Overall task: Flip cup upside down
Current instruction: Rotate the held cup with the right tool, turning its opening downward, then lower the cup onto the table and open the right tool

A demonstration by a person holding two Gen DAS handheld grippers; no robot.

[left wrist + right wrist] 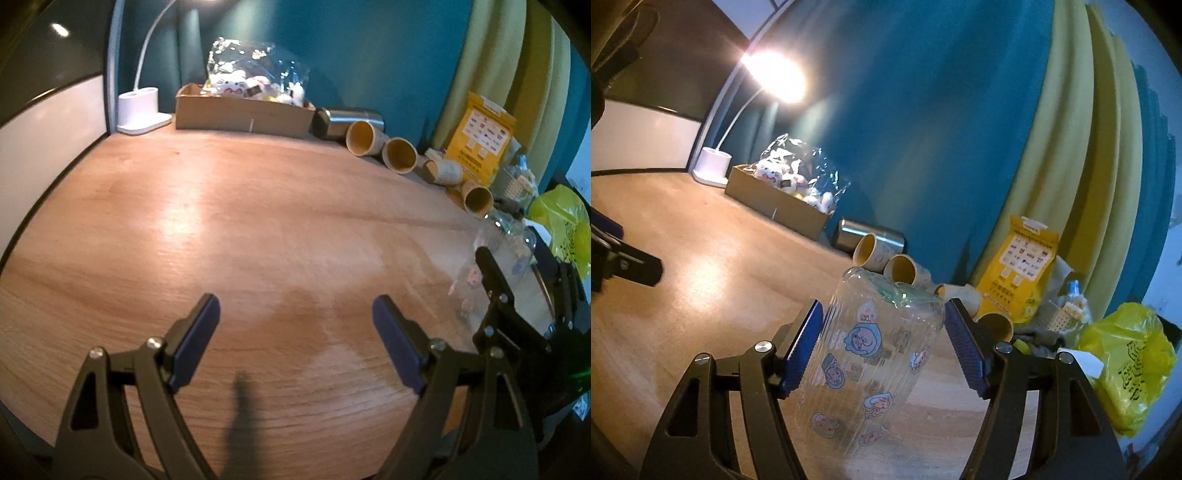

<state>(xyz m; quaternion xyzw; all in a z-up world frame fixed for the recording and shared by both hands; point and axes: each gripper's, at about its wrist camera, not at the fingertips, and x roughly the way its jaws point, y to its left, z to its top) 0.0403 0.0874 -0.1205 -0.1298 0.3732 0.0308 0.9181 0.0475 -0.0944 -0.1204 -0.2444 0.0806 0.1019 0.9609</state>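
Note:
A clear ribbed glass cup [871, 354] with blue cartoon prints stands base up, a little tilted, on the wooden table [701, 266]. My right gripper [882, 347] has its blue pads on either side of the cup, close to it, with small gaps showing; the jaws look open around it. In the left wrist view the cup [476, 269] is faint at the right edge beside the right gripper's finger [493, 275]. My left gripper [295, 332] is open and empty above bare table, left of the cup.
Several paper cups [364, 138] lie on their sides along the back wall with a steel canister [347, 120]. A cardboard box [243, 112] of plush toys, a white lamp base [142, 110], a yellow packet [480, 138] and a yellow bag [1130, 365] stand around.

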